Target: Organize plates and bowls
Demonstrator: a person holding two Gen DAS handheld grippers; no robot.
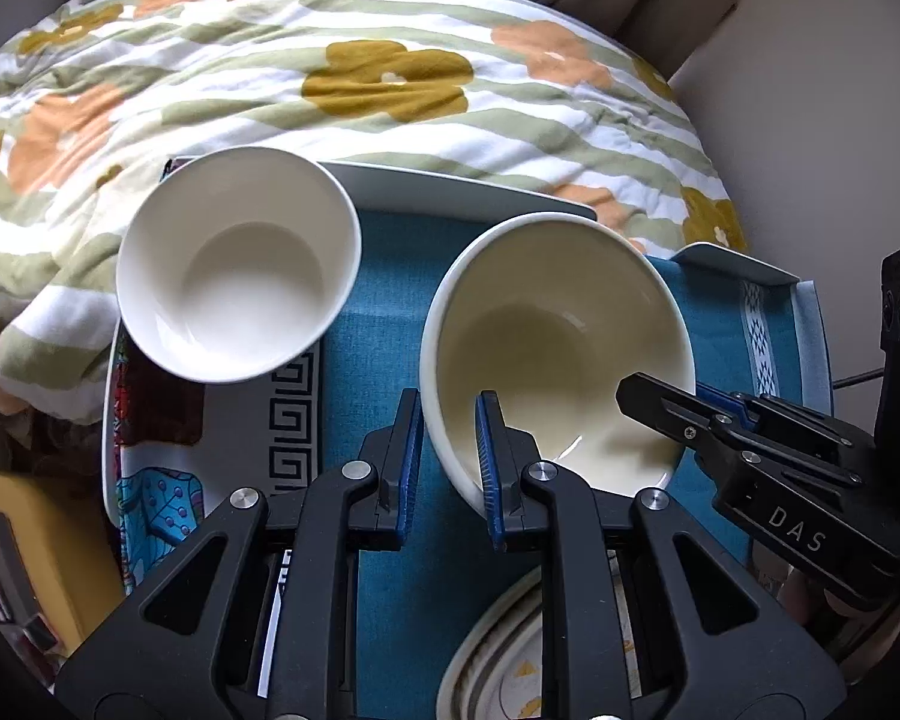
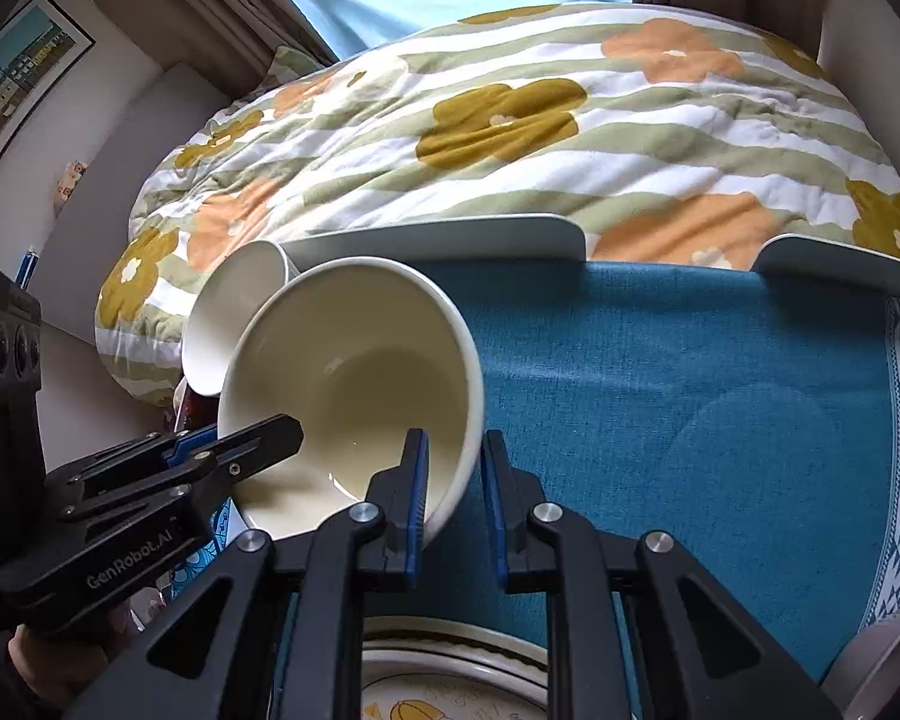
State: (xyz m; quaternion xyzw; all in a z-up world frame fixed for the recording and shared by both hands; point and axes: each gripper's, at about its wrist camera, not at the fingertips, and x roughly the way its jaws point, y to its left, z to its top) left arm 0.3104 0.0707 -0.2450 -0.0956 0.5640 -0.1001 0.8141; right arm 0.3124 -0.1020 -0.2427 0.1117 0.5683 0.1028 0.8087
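Cream bowl [image 1: 555, 348], round, glossy, tilted above teal woven cloth [image 1: 384, 324], rim clamped between blue pads of left gripper [image 1: 447, 450] and right gripper [image 2: 455, 483]; white bowl [image 1: 237, 264] beside.

Count, this moment. Bowls: two — one white bowl [image 1: 240, 264] at centre left of the left wrist view, one cream bowl [image 1: 555, 348] at centre right. Patterned plates: one [image 2: 450, 684] at the bottom edge of the right wrist view. Grippers: two, left gripper [image 1: 447, 462] and right gripper [image 2: 453, 498].
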